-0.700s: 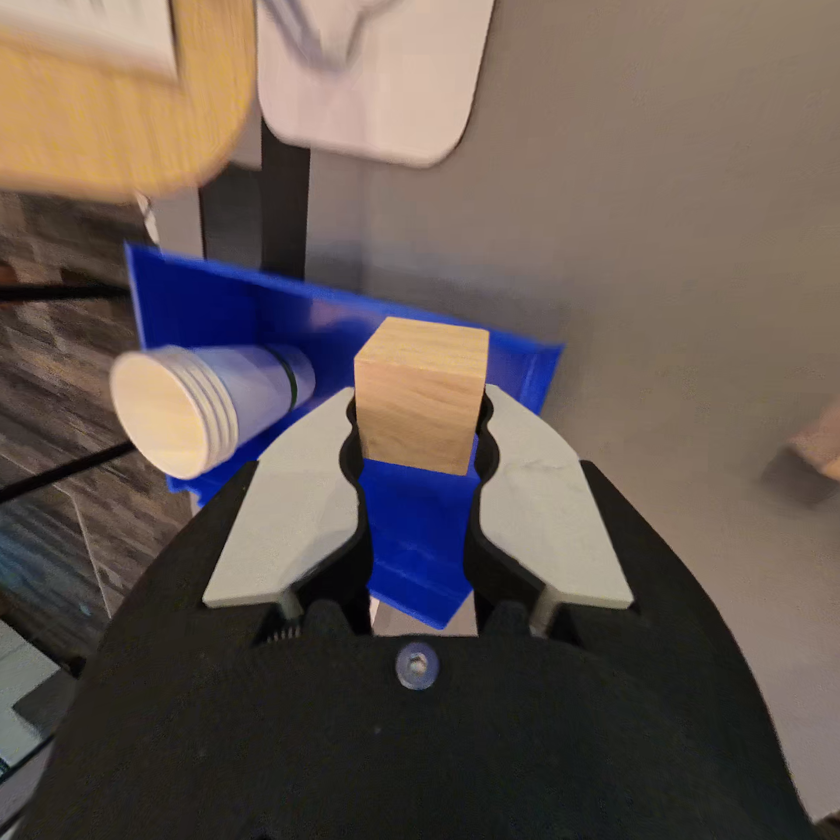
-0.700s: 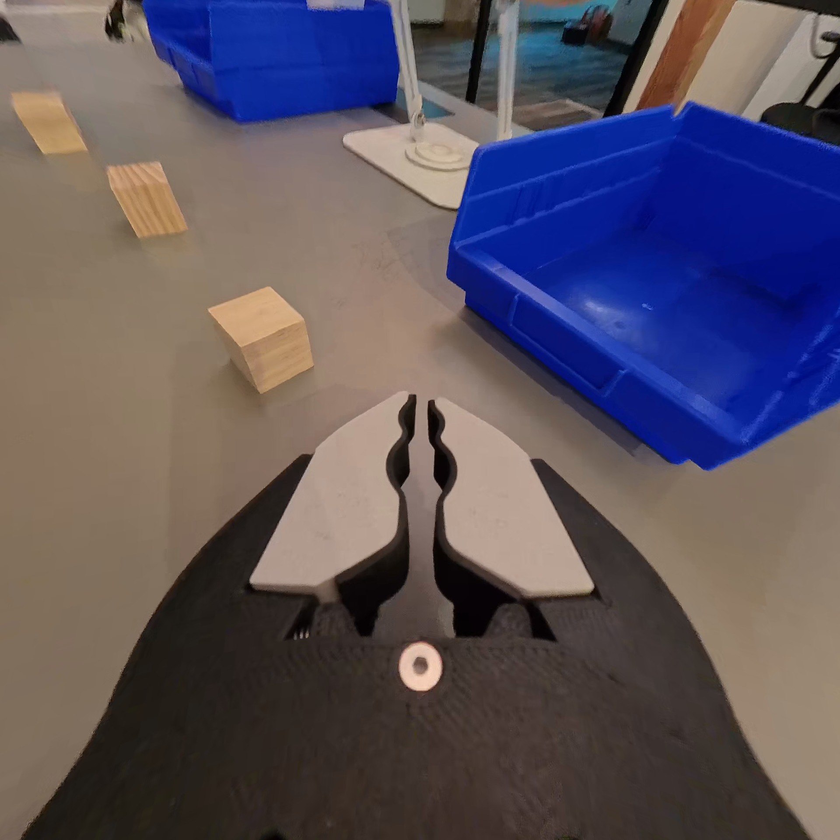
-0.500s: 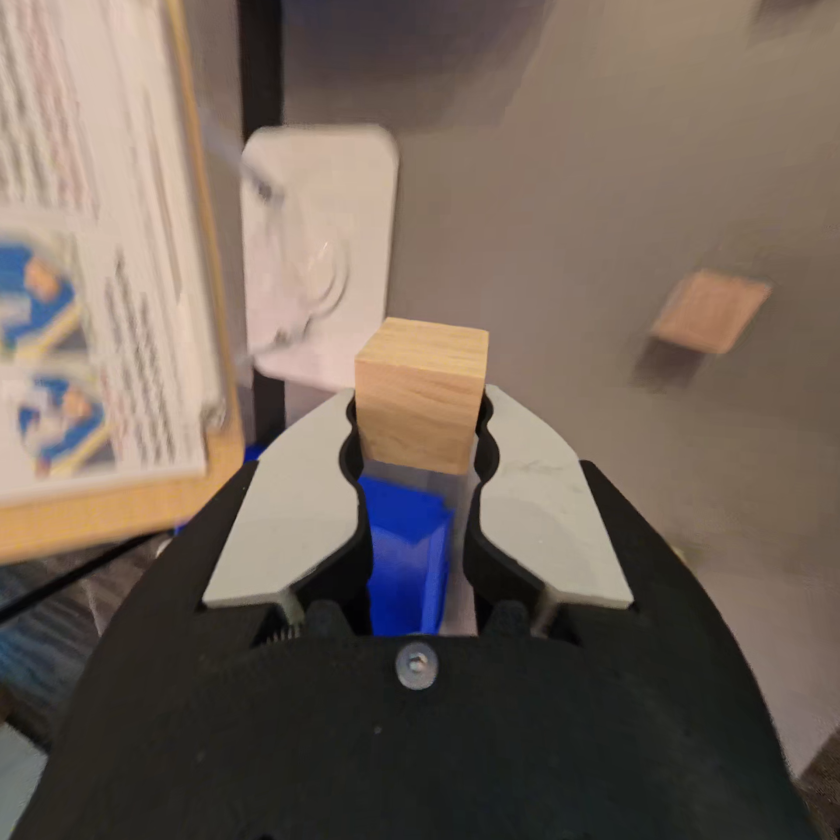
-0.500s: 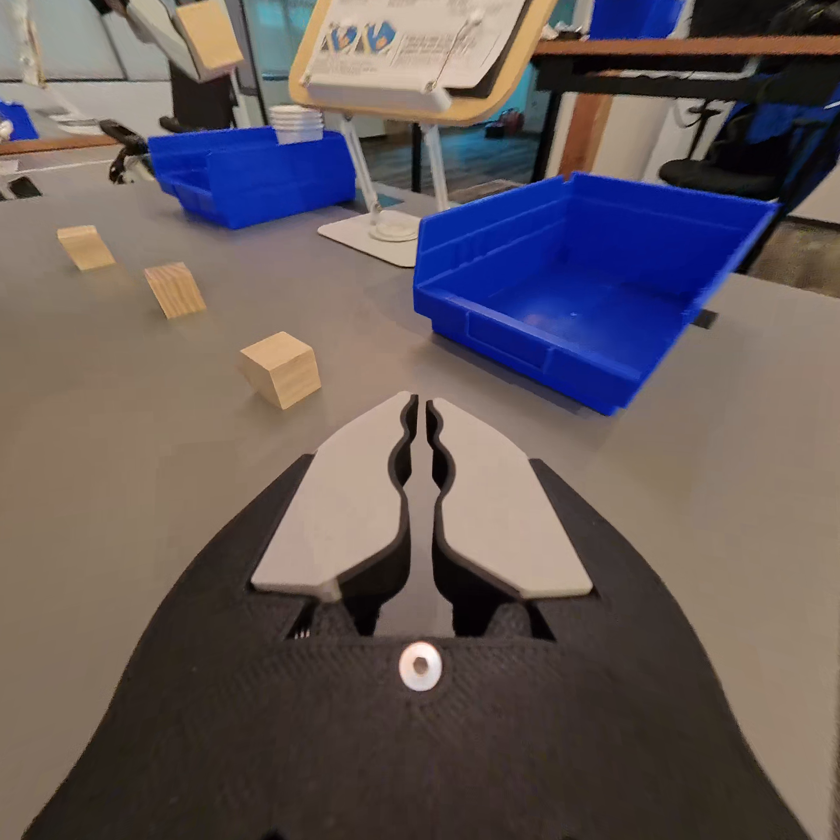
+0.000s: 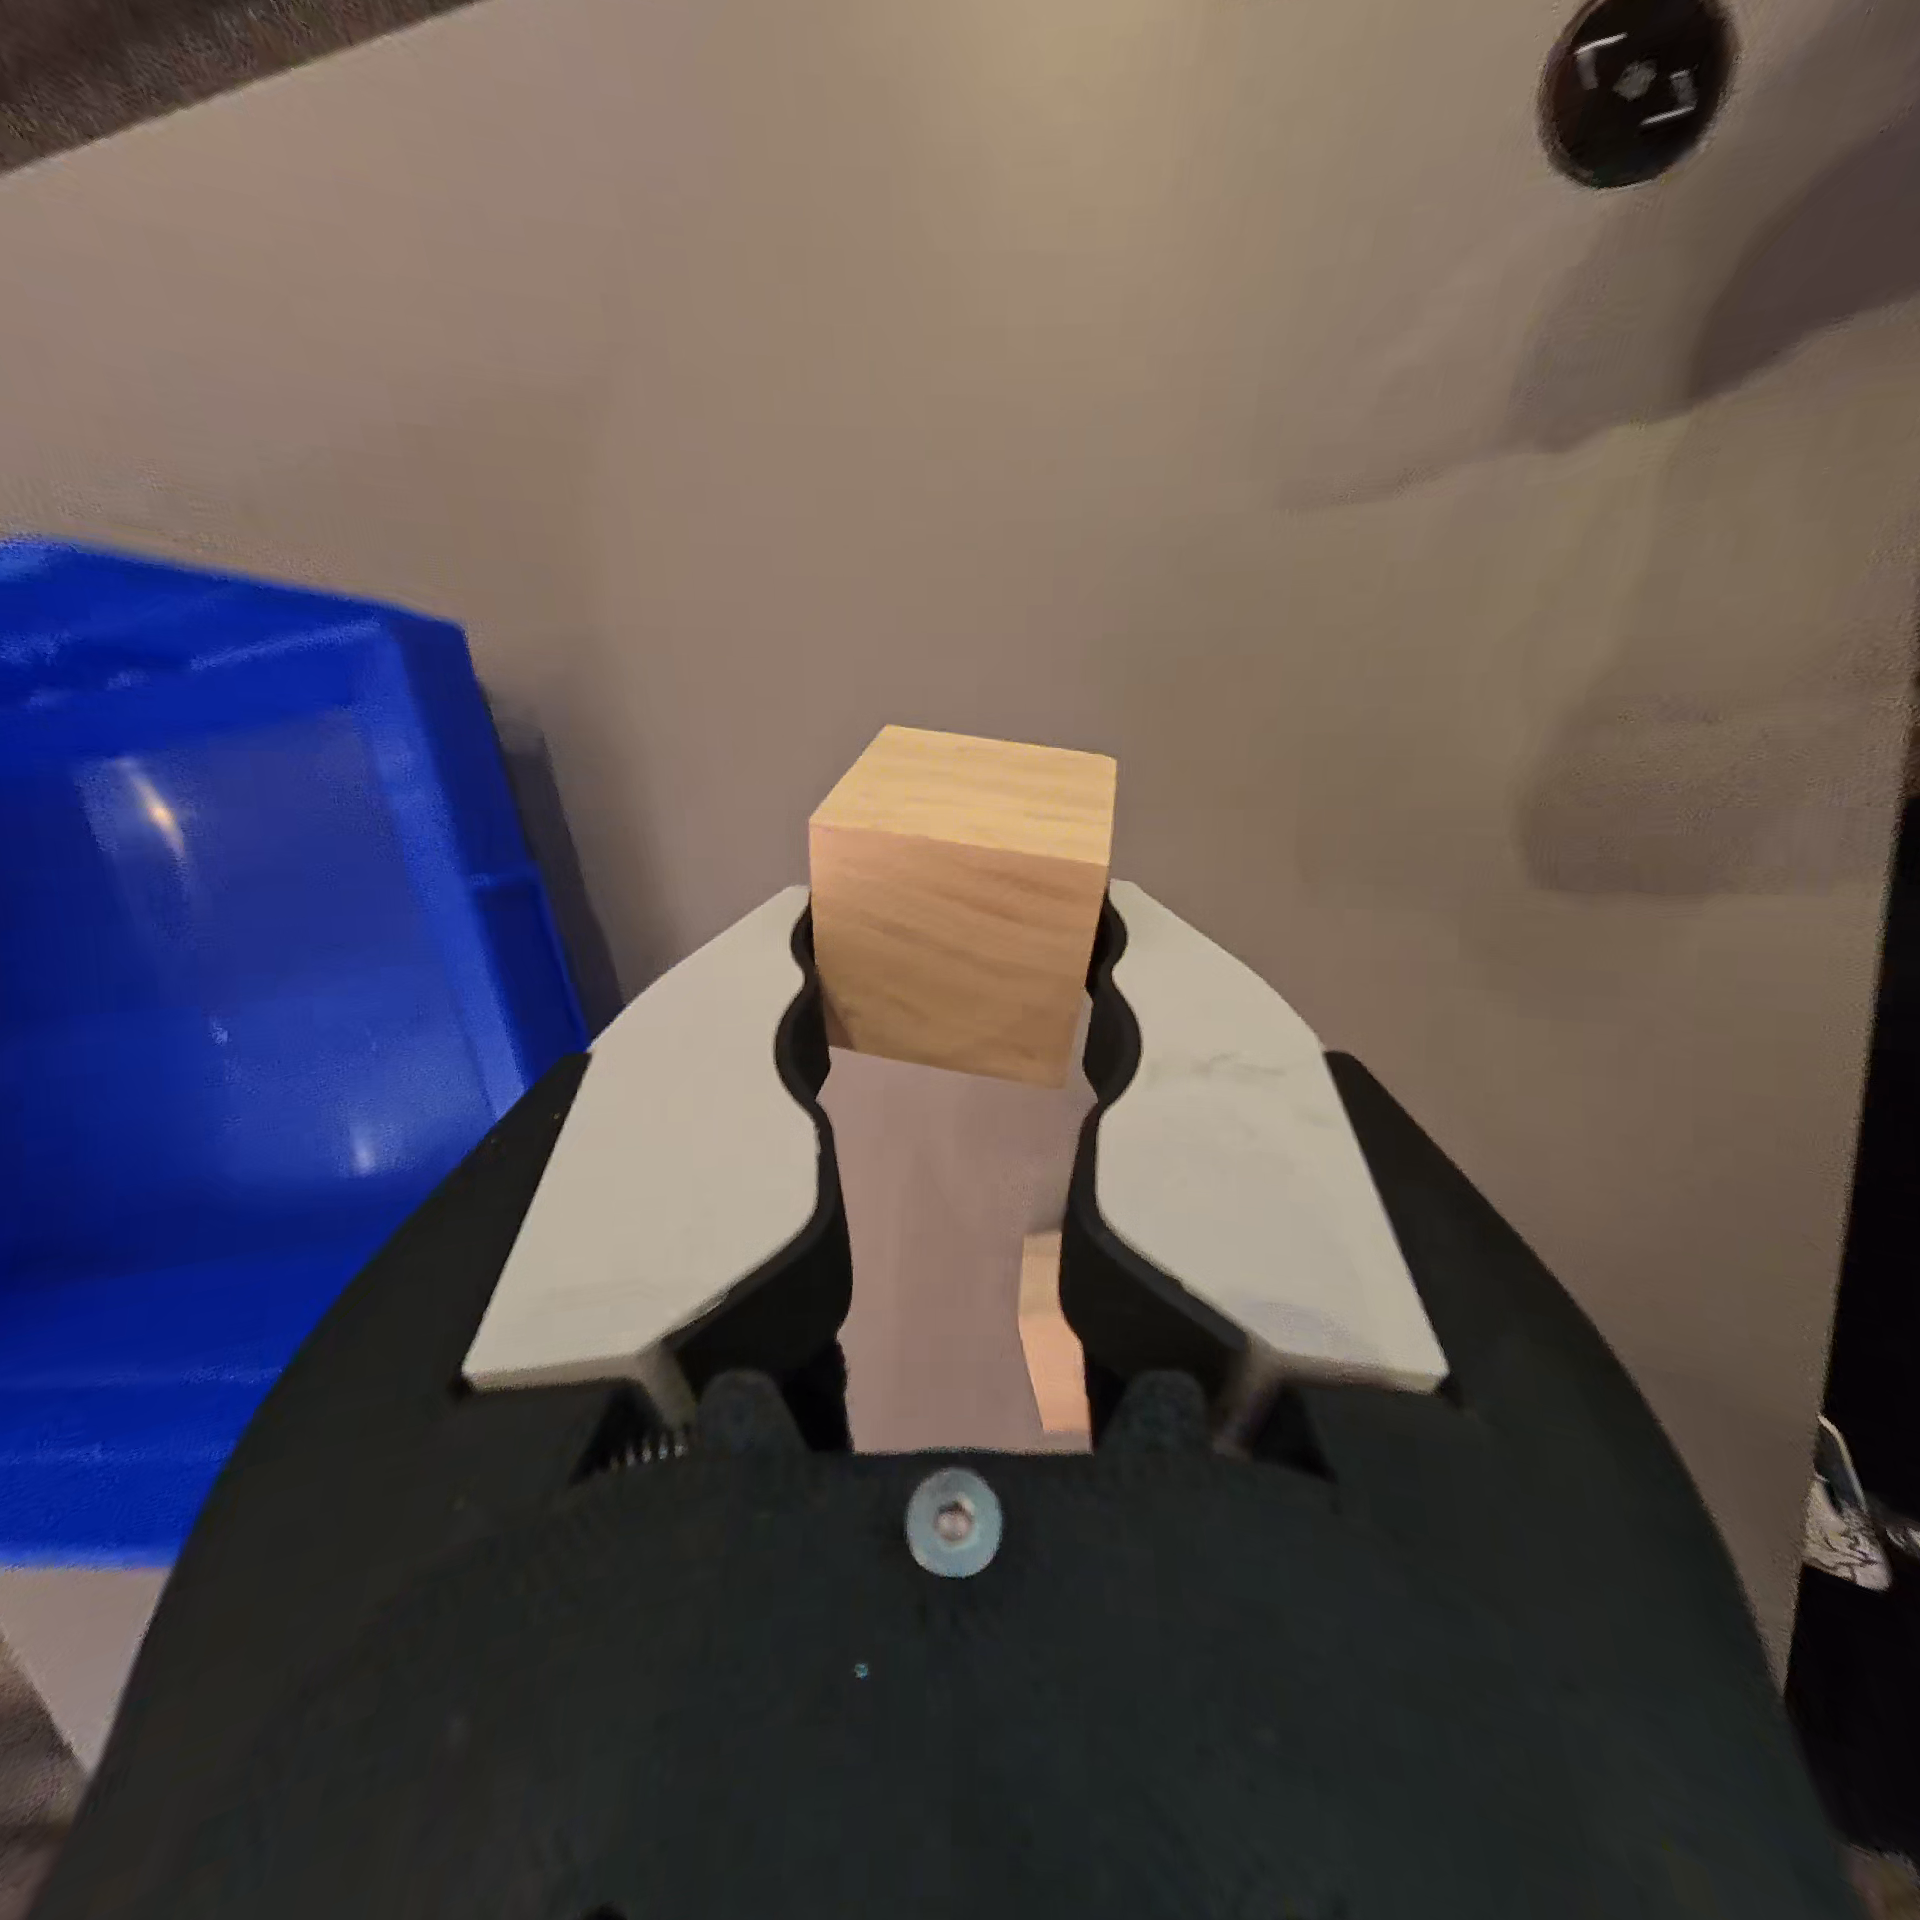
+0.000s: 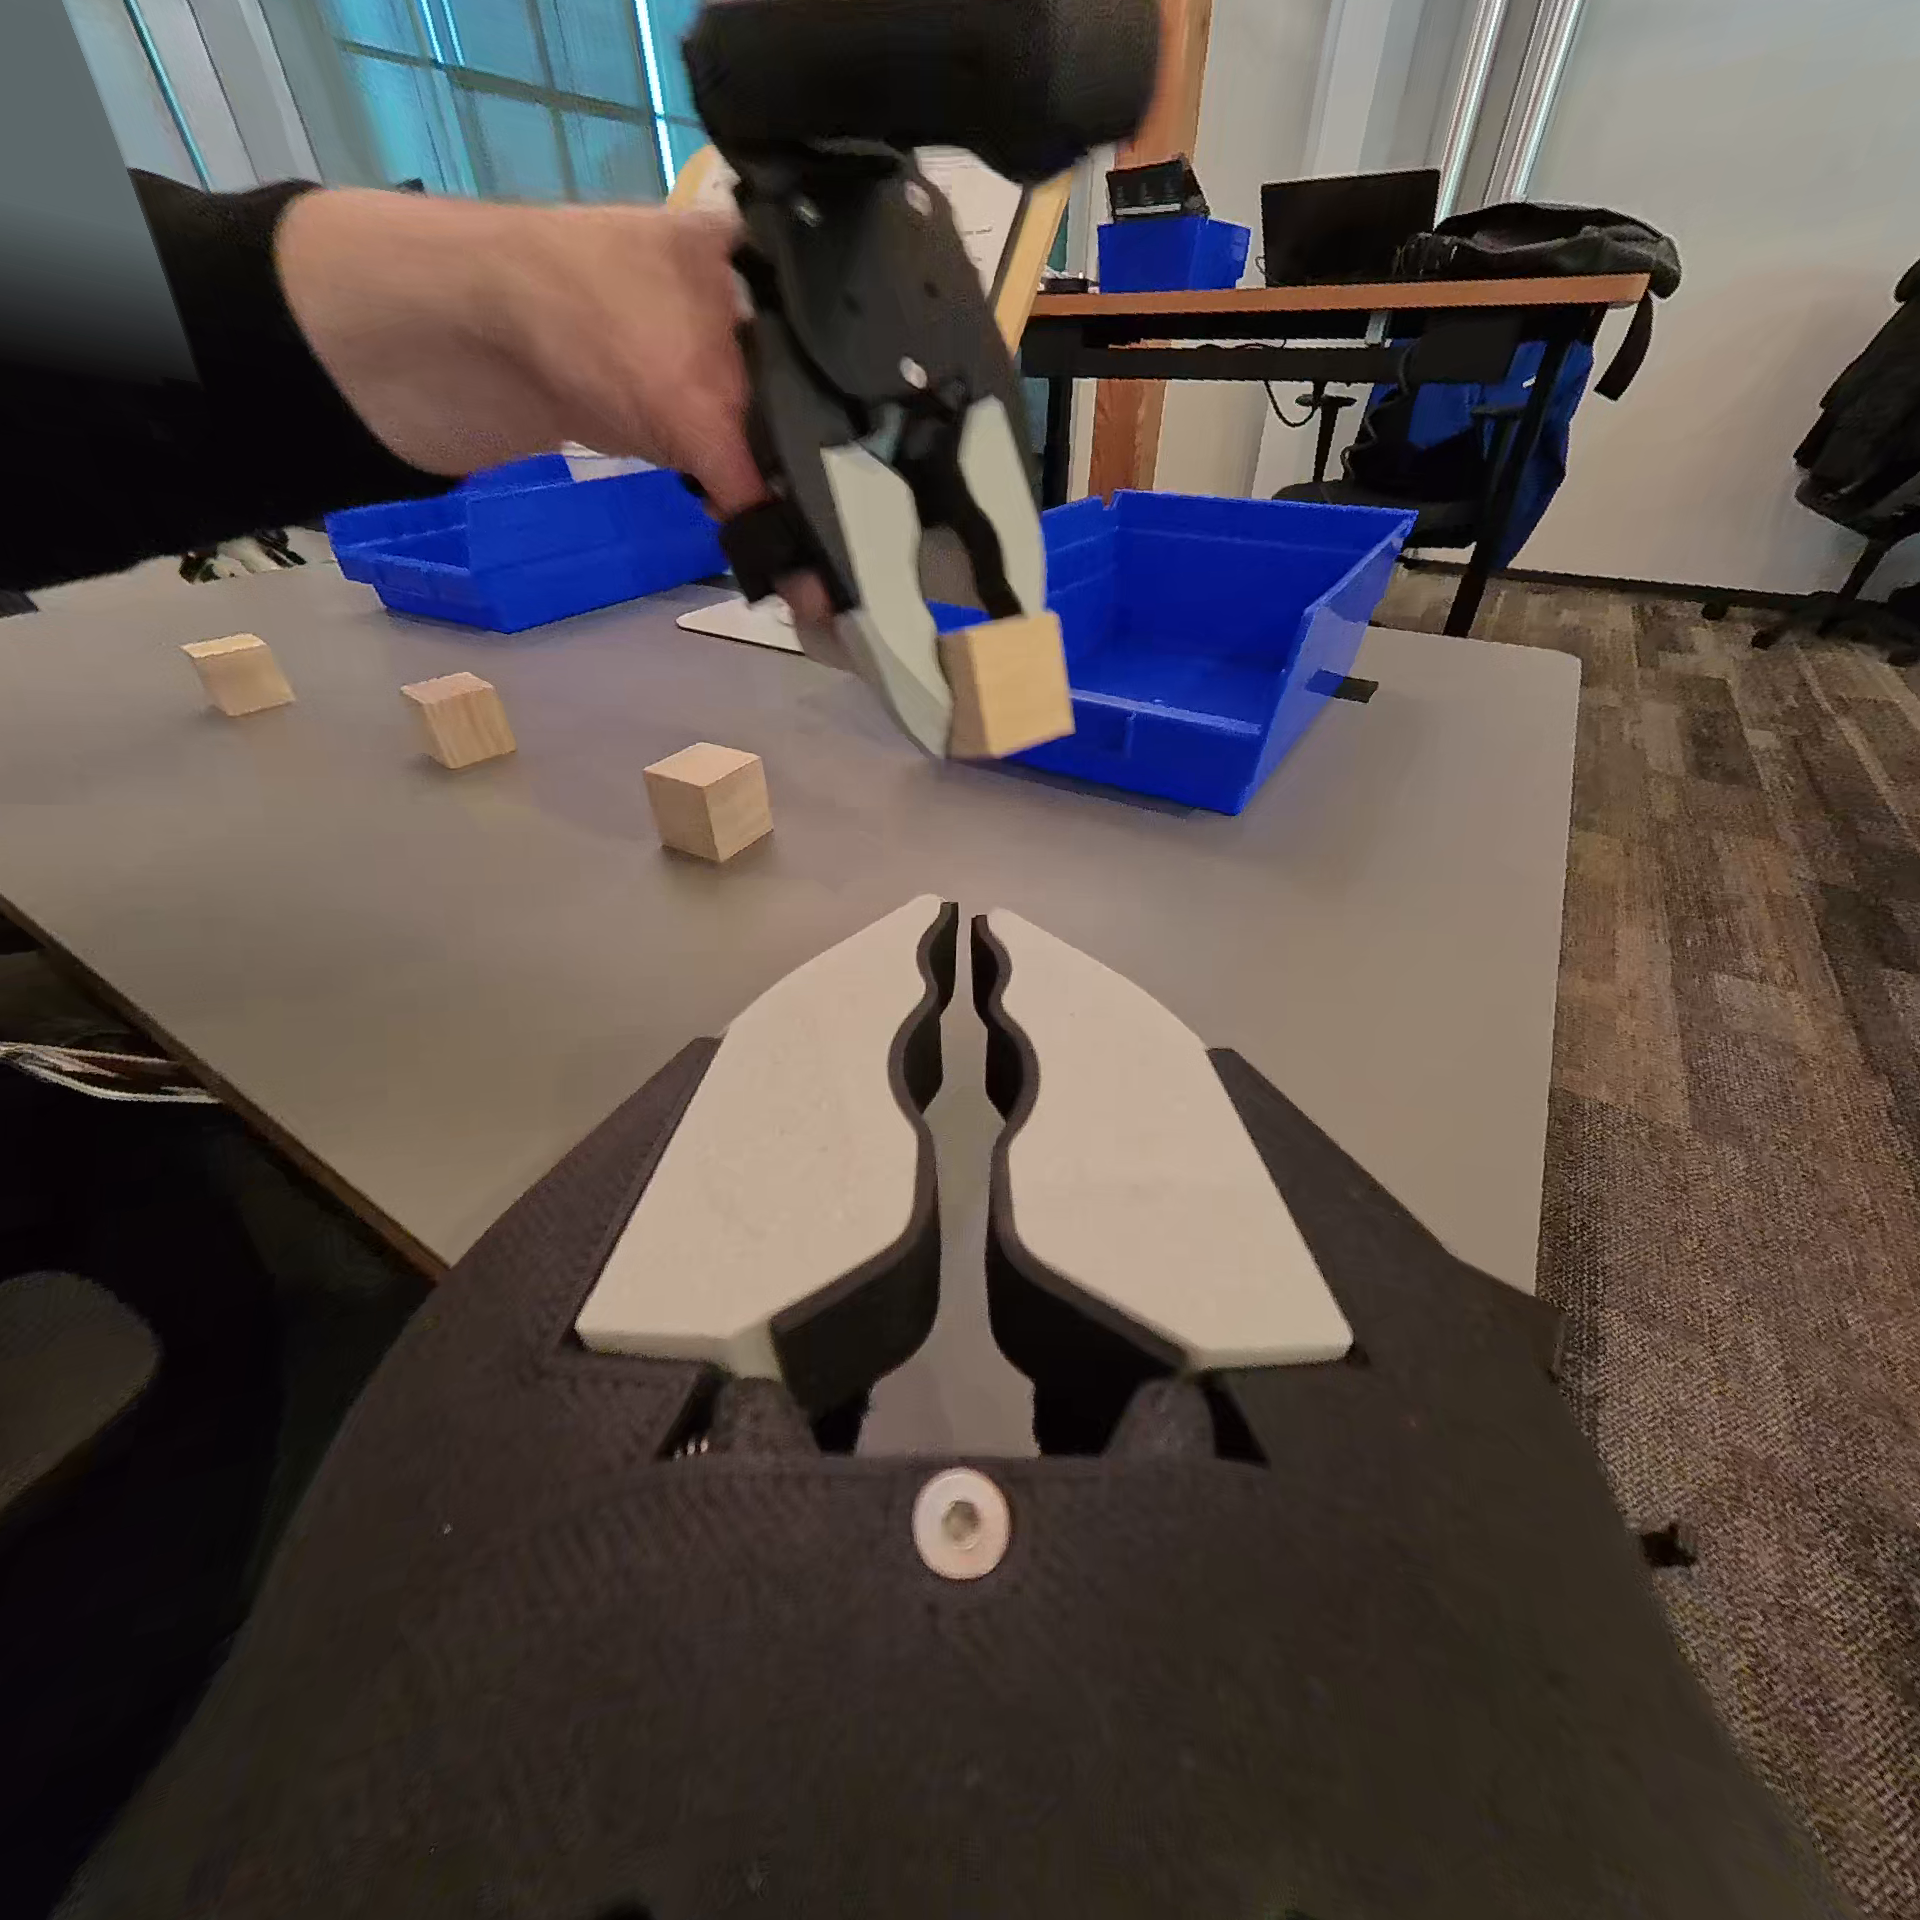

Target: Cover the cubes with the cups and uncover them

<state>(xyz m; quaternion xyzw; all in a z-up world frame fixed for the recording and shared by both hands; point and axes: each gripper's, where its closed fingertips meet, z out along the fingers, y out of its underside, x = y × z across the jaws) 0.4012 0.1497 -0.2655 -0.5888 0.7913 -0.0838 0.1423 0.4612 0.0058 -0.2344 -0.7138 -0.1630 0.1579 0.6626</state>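
Gripping a wooden cube point(image 5: 961, 914) in left tongs point(image 5: 956, 935), right tongs point(image 6: 961, 925) closed, blue bin point(image 6: 1226, 665) behind.

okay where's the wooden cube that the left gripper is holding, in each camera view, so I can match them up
Left wrist view: the held cube sits at centre, pinched between the left gripper's fingertips, above the grey table.
Right wrist view: the same cube is upper centre, in the left gripper and off the table.
Shared landmark: the blue bin next to the cube.
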